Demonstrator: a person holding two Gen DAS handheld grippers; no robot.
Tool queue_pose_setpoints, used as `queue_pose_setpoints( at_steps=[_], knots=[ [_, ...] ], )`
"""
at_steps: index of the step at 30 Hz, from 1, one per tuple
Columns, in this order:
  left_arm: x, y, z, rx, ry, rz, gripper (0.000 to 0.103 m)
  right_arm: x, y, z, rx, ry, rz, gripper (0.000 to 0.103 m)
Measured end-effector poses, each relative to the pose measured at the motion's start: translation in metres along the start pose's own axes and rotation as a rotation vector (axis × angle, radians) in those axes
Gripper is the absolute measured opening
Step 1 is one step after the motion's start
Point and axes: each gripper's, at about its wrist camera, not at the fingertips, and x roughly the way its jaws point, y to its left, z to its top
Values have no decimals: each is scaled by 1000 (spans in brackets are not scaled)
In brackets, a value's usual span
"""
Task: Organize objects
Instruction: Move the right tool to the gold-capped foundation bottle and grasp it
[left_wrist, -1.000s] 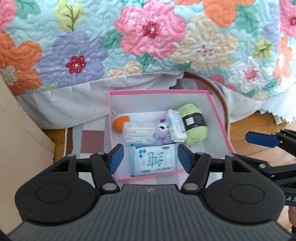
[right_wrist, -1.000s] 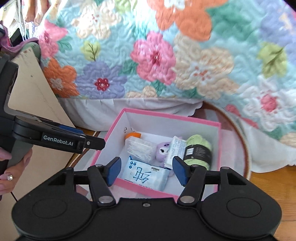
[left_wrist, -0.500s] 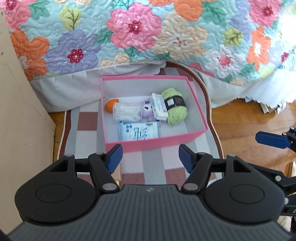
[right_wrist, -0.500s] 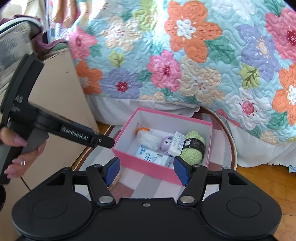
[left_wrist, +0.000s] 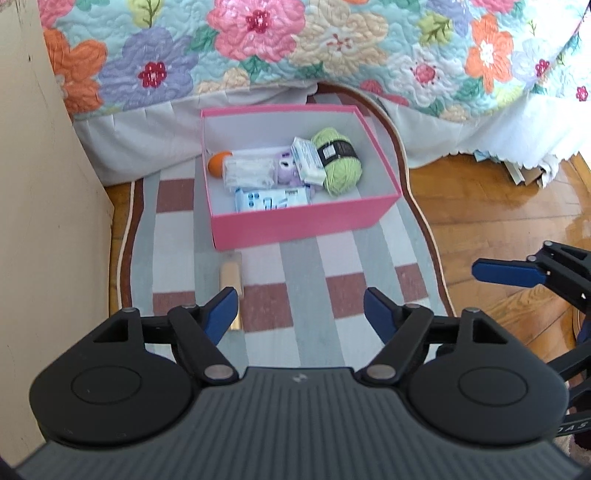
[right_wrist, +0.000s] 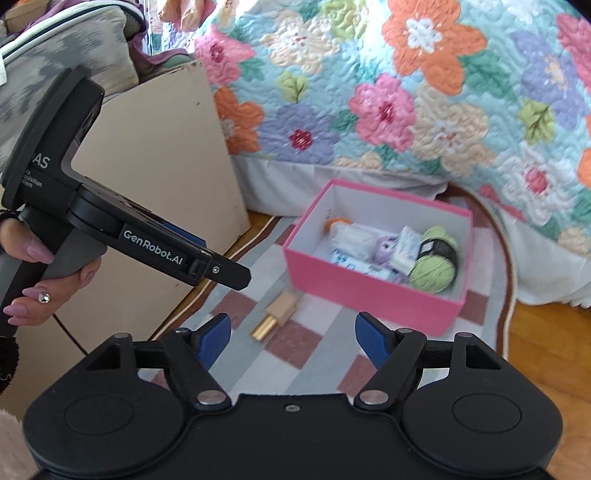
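Observation:
A pink box (left_wrist: 295, 221) (right_wrist: 365, 291) stands on a striped rug by the bed. In it lie green yarn (left_wrist: 338, 164) (right_wrist: 434, 266), a blue-and-white wipes pack (left_wrist: 271, 199), a clear packet (left_wrist: 247, 173), a purple toy (left_wrist: 288, 171), a white pack (left_wrist: 306, 160) and an orange ball (left_wrist: 216, 164). A tan-and-gold tube (left_wrist: 231, 280) (right_wrist: 277, 315) lies on the rug in front of the box. My left gripper (left_wrist: 301, 308) is open and empty above the rug, near the tube. My right gripper (right_wrist: 291, 334) is open and empty, further back.
A floral quilt (left_wrist: 295, 48) hangs over the bed behind the box. A beige cabinet (left_wrist: 40, 221) (right_wrist: 159, 166) stands on the left. Wooden floor (left_wrist: 498, 221) lies right of the rug (left_wrist: 295, 277). The left gripper's body (right_wrist: 110, 229) shows in the right wrist view.
Both grippers have pulled back and up from the box. The box now looks smaller and farther, and the tube on the rug has come into view.

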Motion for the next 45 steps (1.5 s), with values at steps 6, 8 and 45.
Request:
queue_pose_setpoints(
  at_steps=[6, 8, 45],
  knots=[
    [25, 12, -14, -13, 30, -2, 77, 27, 2, -19, 35, 21, 60, 79],
    [37, 17, -17, -5, 34, -3, 79, 41, 4, -25, 35, 23, 80, 79],
    [200, 107, -40, -294, 17, -115, 32, 245, -6, -53, 167, 76, 42, 33]
  ],
)
